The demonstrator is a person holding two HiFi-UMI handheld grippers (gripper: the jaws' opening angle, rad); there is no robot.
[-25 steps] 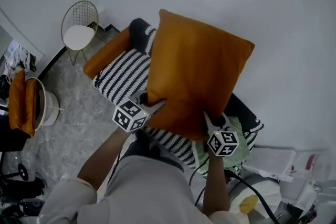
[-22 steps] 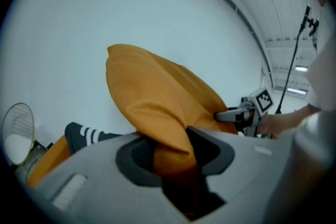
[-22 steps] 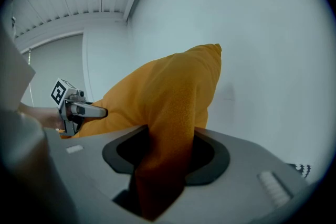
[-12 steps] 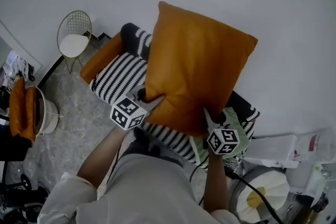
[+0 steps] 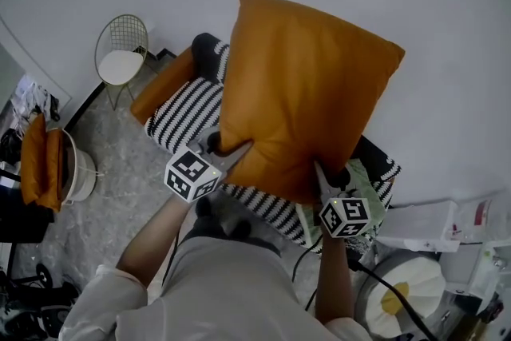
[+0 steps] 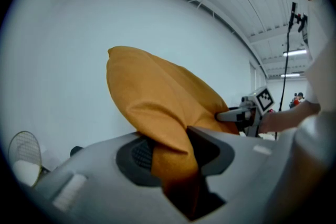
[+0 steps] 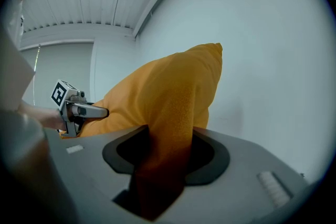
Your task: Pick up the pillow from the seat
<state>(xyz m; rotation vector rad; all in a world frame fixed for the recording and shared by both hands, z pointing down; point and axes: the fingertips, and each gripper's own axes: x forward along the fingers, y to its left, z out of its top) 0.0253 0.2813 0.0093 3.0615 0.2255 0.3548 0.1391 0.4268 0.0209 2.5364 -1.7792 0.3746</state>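
Note:
A large orange pillow (image 5: 299,96) hangs in the air above the black-and-white striped seat (image 5: 188,112), held upright by its two lower corners. My left gripper (image 5: 231,152) is shut on the pillow's lower left corner. In the left gripper view the orange fabric (image 6: 168,157) is pinched between the jaws. My right gripper (image 5: 323,176) is shut on the lower right corner, and the right gripper view shows the pillow (image 7: 168,149) bunched between its jaws. Each gripper view shows the other gripper (image 6: 239,115) (image 7: 86,110) across the pillow.
An orange cushion (image 5: 164,84) lies on the seat's far end. A gold wire chair (image 5: 121,52) stands by the wall at left. A white basket with orange cloth (image 5: 56,168) sits on the floor at left. Clutter and a round white object (image 5: 403,291) lie lower right.
Both grippers have lifted the pillow higher off the seat; it now stands larger and nearer the head camera. The grips on both corners are unchanged.

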